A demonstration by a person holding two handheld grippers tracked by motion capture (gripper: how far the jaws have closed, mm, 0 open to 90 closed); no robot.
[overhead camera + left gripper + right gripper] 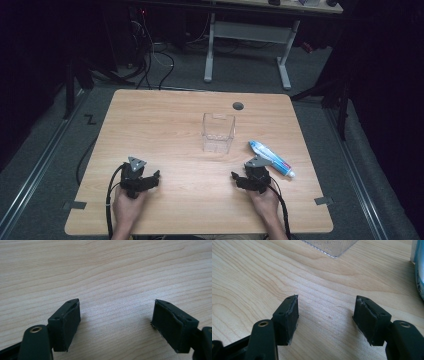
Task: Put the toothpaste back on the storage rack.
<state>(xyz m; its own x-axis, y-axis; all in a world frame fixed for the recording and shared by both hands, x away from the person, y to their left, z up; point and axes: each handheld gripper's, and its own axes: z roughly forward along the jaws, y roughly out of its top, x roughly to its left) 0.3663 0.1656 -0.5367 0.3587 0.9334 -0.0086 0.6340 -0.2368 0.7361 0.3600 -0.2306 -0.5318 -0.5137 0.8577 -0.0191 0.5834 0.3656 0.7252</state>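
Observation:
A clear plastic box stands upright near the middle of the wooden table. To its right lies a blue and white tube with a white cap. My left gripper rests low on the table at the front left, open, with bare wood between its pads. My right gripper rests at the front right, just left of the tube, open and holding nothing. In the right gripper view the box's corner is ahead and the tube's edge is at the far right.
A round grey cable hole sits near the table's far edge. Beyond the table stands a white-legged desk with cables on the floor. Tape strips mark the front corners.

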